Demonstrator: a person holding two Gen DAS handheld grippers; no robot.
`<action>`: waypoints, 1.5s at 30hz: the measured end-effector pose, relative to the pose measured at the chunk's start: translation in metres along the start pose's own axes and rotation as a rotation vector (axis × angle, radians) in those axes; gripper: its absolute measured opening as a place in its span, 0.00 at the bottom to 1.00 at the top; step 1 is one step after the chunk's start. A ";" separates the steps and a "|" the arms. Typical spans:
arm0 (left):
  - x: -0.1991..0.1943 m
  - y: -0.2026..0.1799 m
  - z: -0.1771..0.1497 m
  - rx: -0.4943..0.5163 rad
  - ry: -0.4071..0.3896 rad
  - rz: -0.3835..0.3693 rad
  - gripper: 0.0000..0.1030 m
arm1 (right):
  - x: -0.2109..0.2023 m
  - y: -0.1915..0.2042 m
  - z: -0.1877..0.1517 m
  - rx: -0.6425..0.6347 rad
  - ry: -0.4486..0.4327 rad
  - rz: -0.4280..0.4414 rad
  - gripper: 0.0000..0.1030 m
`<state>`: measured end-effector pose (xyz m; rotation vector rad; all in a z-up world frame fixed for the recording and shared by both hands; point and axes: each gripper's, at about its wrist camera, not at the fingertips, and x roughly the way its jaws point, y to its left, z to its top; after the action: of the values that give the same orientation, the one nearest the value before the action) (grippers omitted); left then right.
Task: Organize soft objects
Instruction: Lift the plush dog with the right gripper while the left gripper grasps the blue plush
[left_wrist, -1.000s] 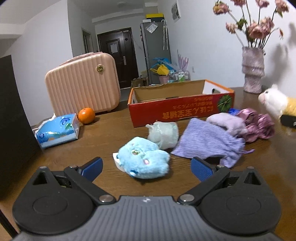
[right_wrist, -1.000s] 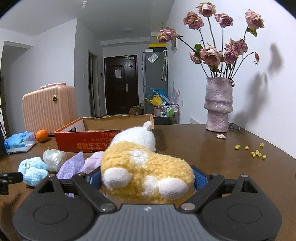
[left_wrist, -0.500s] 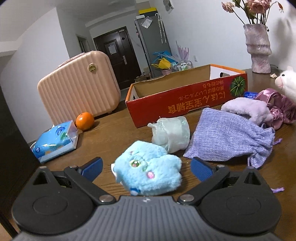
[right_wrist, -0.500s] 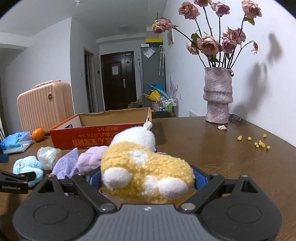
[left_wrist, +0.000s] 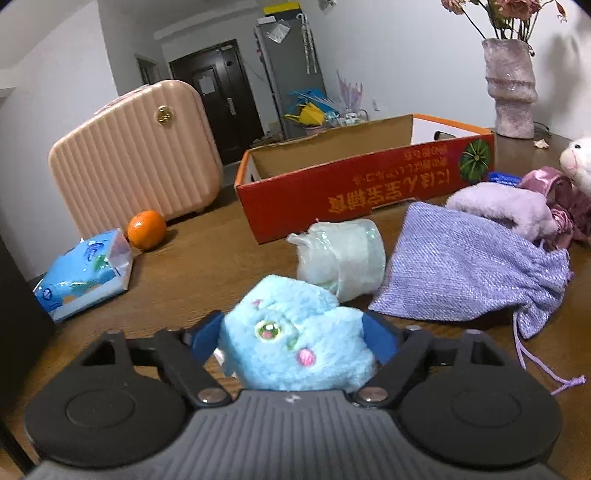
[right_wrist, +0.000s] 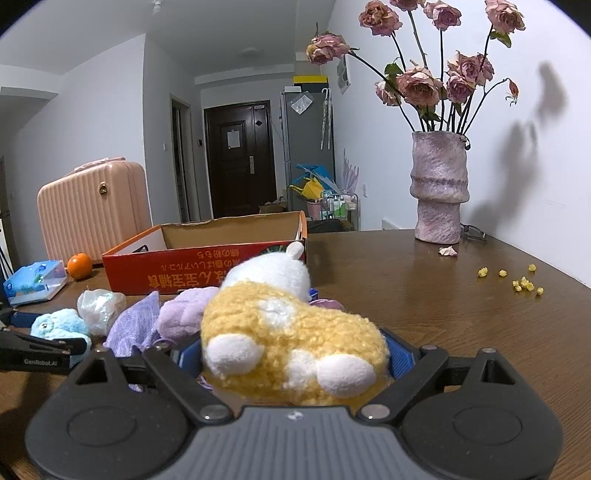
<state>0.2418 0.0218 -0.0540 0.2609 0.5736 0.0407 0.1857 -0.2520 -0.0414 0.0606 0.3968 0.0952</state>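
A blue plush toy (left_wrist: 295, 343) lies on the brown table between the blue pads of my left gripper (left_wrist: 291, 328). Its jaws are closing, and the pads touch the toy's sides. My right gripper (right_wrist: 295, 350) is shut on a yellow and white plush toy (right_wrist: 288, 332), held just above the table. The open red cardboard box (left_wrist: 369, 184) stands behind. In front of it lie a pale green wrapped bundle (left_wrist: 343, 254), a purple drawstring bag (left_wrist: 461, 273), a lilac fluffy piece (left_wrist: 506, 206) and a pink satin piece (left_wrist: 561, 199).
A pink ribbed suitcase (left_wrist: 136, 162), an orange (left_wrist: 146, 229) and a blue tissue pack (left_wrist: 85, 273) sit at the left. A vase of dried roses (right_wrist: 439, 192) stands at the back right by the wall, with yellow crumbs (right_wrist: 517, 280) on the table near it.
My left gripper moved forward and down around the blue plush toy, and its jaws came in from wide open onto the toy's sides. The right gripper kept still with its plush.
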 end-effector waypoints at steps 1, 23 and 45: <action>-0.001 0.000 0.000 0.001 -0.005 -0.002 0.76 | 0.000 0.000 0.000 0.000 -0.002 0.000 0.90; -0.017 -0.003 -0.003 0.005 -0.048 -0.026 0.90 | -0.007 -0.001 -0.003 0.007 -0.032 0.004 0.90; -0.017 0.000 -0.006 -0.015 -0.022 -0.049 0.71 | -0.008 -0.002 -0.004 0.013 -0.041 0.005 0.90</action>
<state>0.2243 0.0211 -0.0497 0.2326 0.5571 -0.0056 0.1775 -0.2548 -0.0420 0.0764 0.3565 0.0958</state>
